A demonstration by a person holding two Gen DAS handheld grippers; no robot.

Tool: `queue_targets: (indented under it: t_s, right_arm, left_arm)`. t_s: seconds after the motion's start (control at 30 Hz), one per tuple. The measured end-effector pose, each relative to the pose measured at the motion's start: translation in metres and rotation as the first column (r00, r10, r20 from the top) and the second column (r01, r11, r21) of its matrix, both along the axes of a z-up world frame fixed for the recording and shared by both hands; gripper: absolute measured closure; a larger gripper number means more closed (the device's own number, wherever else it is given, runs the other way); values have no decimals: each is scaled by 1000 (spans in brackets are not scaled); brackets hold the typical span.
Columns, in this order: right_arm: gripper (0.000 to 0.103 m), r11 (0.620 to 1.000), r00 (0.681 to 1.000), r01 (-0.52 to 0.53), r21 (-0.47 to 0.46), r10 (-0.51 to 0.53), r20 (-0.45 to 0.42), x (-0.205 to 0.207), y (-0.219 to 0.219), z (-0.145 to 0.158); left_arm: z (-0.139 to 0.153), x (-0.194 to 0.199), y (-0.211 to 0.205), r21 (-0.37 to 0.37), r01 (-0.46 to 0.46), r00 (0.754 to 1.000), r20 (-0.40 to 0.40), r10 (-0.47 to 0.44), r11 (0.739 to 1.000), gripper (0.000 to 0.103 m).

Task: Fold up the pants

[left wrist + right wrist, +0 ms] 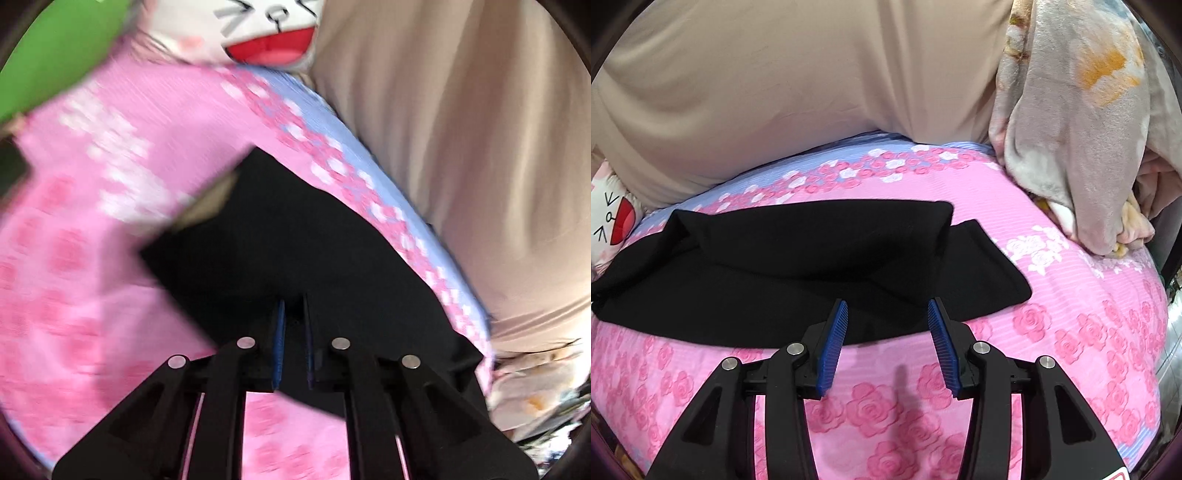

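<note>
Pants (798, 266), black, lie crosswise on the pink rose-print sheet (1071, 332), and one part is already laid back over the rest, so there is a doubled band along the far side with a single layer poking out at the right end. That flat, spread-out lay on a soft bed looks chosen to give room for folding; I judge the job partly done, with at least one more fold to go.

The right gripper (888, 332) hovers over the near edge of the pants with its blue pads (833, 347) about half apart and nothing between them. The cloth sits beyond and below the tips, not pinched. That gap suits sliding over a hem before closing.

The left gripper (293, 343) is close in over the black cloth, in a blurred view. Its pads (279, 343) stand nearly together with only a thin slit between them. The fabric is dark against dark fingers, so I cannot tell whether a fold of pants is caught in the slit or the jaws are merely closed above it.

Further out, a beige cover (775, 92) bulges behind the pants, a cartoon-face pillow (266, 33) lies at one end, and a floral blanket (1071, 129) is heaped at the other, all clear of the working area.
</note>
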State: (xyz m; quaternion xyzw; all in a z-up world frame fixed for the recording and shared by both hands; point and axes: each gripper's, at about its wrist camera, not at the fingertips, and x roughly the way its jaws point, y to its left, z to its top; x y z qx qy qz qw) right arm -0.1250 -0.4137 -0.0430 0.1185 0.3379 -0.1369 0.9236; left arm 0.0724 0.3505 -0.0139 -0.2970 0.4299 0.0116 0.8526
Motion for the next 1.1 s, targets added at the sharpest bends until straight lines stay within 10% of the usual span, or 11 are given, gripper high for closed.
queue_targets:
  t_s: [0.1,0.33,0.47,0.5,0.57,0.8,0.93,1.1]
  right_arm:
    - [56,999,1000,3,40,-2,-18,2,-4,-13]
    - [47,988,999,45,148,-44,-12,13,-26,-15]
    - [24,992,998,63,112,-65,16,26,-43,-5]
    - [28,990,998,58,127,-59,10,34,-50,-6]
    - [100,987,1000,-3,163,3,-3,59,-64,-6]
    - [92,964,993,-49,-260,75,91,41,-50,72]
    - [92,965,964,111,-237,-162,-209,28,-105,-22]
    - [72,984,985,164,-66,-167,-52,-18,-85,-14]
  left_arm:
    - [-9,-9,10,262,-104,992,-47,120,959,103]
    - [-38,-14,-9,147,-11,996,-89,24,989,102]
    - [-37,-13,-42,109,83,994,-74,-76,991,72]
    - [-38,-13,-48,121,93,994,-68,-85,988,66]
    - [-36,-9,-63,168,98,994,-68,-87,981,57]
    - [-35,0,-82,177,156,985,-96,-141,972,45]
    - [-42,2,-76,199,132,988,-108,-112,971,30]
    - [-44,15,-55,62,75,993,-101,-68,995,20]
